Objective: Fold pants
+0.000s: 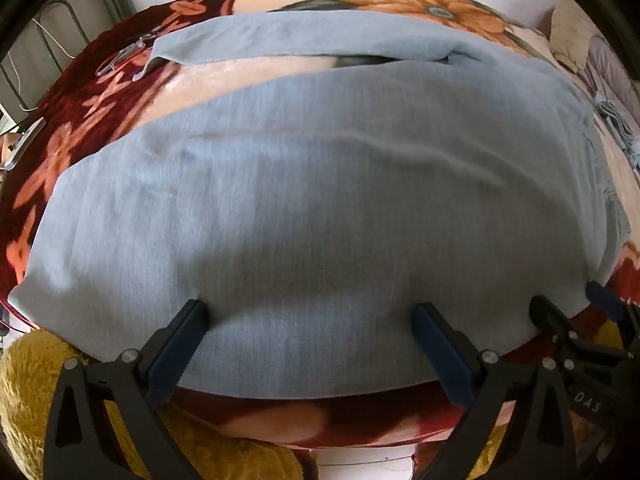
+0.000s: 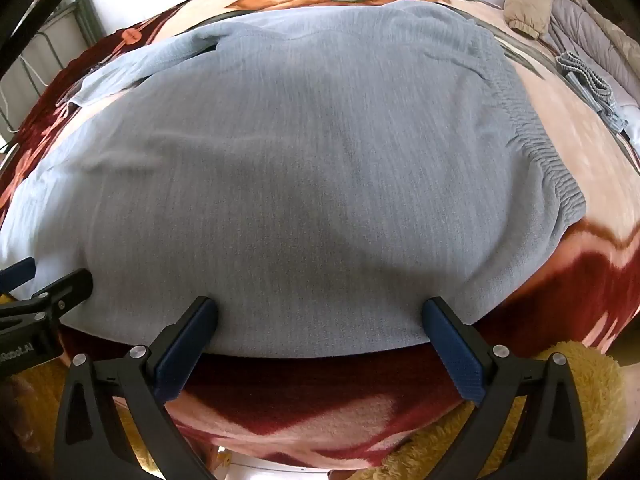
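Light grey pants (image 1: 320, 200) lie spread flat on a floral blanket (image 1: 80, 128), one leg near me and the other leg (image 1: 304, 40) farther back. The elastic waistband (image 2: 544, 152) is at the right. My left gripper (image 1: 308, 312) is open, its blue-padded fingers straddling the near edge of the pants. My right gripper (image 2: 320, 308) is open too, over the near edge closer to the waistband. The right gripper shows in the left wrist view (image 1: 592, 320); the left gripper shows in the right wrist view (image 2: 44, 284).
The red, orange and cream blanket (image 2: 600, 240) covers a bed. A beige jacket (image 2: 532, 4) and a grey knitted item (image 2: 588, 80) lie at the far right. A yellow fuzzy cloth (image 1: 28, 392) hangs below the bed edge. A green metal frame (image 1: 68, 20) stands at the left.
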{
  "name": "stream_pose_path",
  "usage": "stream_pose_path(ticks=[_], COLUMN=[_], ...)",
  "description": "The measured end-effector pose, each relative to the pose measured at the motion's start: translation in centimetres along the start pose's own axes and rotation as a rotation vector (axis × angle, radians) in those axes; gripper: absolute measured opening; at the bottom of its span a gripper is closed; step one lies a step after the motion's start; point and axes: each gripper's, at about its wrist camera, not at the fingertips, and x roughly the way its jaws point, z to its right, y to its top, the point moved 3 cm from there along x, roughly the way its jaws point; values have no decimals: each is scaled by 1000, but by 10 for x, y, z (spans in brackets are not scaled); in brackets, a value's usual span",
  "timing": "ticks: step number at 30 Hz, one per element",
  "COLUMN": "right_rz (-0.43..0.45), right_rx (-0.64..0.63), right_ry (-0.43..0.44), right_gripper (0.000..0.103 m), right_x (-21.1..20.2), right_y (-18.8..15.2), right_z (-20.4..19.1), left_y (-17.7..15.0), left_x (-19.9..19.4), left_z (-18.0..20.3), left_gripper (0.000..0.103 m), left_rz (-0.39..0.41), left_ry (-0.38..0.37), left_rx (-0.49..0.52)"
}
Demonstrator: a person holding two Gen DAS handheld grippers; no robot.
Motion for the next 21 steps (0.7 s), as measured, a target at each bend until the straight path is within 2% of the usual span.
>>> stream_pose_path(ticks=[3,8,21], right_rz=[-3,-2,0], right_rx=[1,4,2], right_ry=[2,5,0], right_gripper=[103,103,103], right_x=[0,1,-1], right_y=[0,0,0], right_z=[0,1,-2], left_y=[5,-4,-1], left_x=[1,-4,-10], left_z=[1,2,11], left_gripper=[103,103,103], left_rz=[6,57,57], left_ry=[1,5,6], left_rx=[10,0,3])
